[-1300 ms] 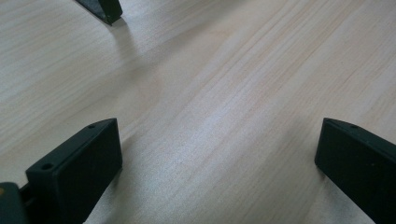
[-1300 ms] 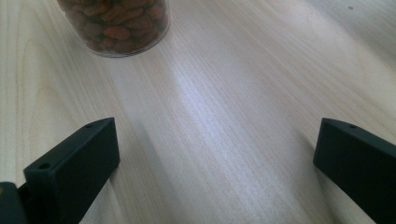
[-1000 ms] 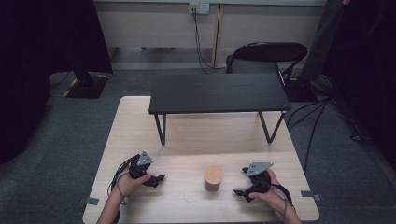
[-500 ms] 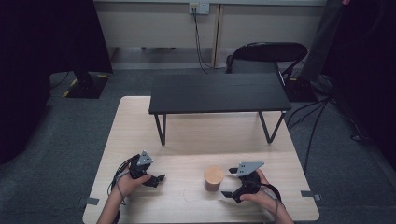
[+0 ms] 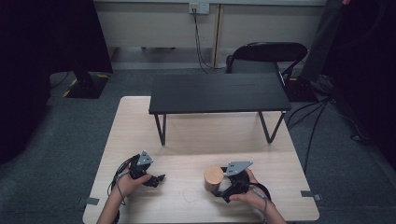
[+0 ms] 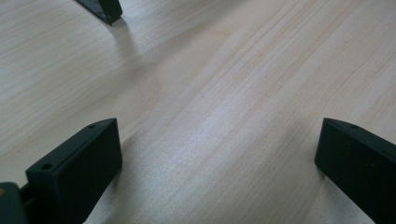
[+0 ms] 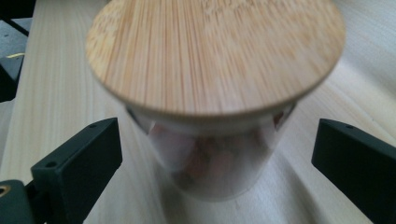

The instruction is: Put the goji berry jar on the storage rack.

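Observation:
A glass jar with a round bamboo lid stands on the light wooden table, near its front edge. My right gripper is open right beside it, and the jar sits between the two black jaws without either touching it. Pinkish contents show through the glass. My left gripper rests at the front left of the table, open, with bare wood between its jaws.
A low black bench-like shelf on thin legs stands across the far half of the table. One of its leg feet appears ahead of the left gripper. Behind the table are a black chair and cables on grey carpet.
My right gripper has moved left toward the jar until the jar stands between its jaws. The left gripper has stayed put.

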Action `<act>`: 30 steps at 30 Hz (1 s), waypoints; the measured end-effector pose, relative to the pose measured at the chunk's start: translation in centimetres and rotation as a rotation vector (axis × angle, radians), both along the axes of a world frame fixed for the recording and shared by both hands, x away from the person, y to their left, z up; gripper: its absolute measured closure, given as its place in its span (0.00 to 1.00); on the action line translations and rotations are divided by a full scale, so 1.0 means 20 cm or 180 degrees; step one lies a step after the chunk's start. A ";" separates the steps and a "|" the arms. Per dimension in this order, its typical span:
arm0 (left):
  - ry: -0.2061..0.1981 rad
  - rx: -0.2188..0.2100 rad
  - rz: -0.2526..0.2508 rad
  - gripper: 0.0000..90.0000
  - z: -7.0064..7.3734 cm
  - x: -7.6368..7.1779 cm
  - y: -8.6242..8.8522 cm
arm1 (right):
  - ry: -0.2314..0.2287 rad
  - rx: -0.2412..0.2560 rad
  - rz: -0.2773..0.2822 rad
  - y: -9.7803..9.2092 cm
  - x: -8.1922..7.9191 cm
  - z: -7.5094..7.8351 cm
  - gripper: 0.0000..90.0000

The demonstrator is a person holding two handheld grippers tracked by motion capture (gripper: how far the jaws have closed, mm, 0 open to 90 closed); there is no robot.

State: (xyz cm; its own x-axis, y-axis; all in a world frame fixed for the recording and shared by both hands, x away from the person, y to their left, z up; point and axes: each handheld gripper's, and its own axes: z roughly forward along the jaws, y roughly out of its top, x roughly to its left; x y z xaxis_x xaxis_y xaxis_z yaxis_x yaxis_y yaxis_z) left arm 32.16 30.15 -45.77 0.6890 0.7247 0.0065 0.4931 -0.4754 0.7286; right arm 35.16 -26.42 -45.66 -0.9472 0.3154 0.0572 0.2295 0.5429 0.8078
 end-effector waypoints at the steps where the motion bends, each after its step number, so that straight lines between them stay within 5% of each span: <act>1: 0.0000 0.0000 0.0000 0.00 0.00 0.00 0.00 | 0.0020 0.0011 -0.0015 0.01 0.00 0.00 0.01; 16: -0.0001 0.0000 0.0000 0.00 0.00 0.00 0.00 | -0.0180 0.0006 0.0107 0.06 0.00 -0.02 0.28; 30: -0.0001 -0.0001 0.0000 0.00 0.00 0.00 0.00 | -0.0169 -0.0067 0.0098 0.07 -0.01 0.02 0.28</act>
State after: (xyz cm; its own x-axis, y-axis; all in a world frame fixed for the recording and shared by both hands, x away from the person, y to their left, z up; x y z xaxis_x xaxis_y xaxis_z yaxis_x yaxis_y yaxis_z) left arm 32.16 30.15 -45.77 0.6890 0.7247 0.0065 0.4929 -0.4752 0.7288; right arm 34.87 -25.02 -45.31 -0.9580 0.2867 0.0003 0.1696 0.5660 0.8068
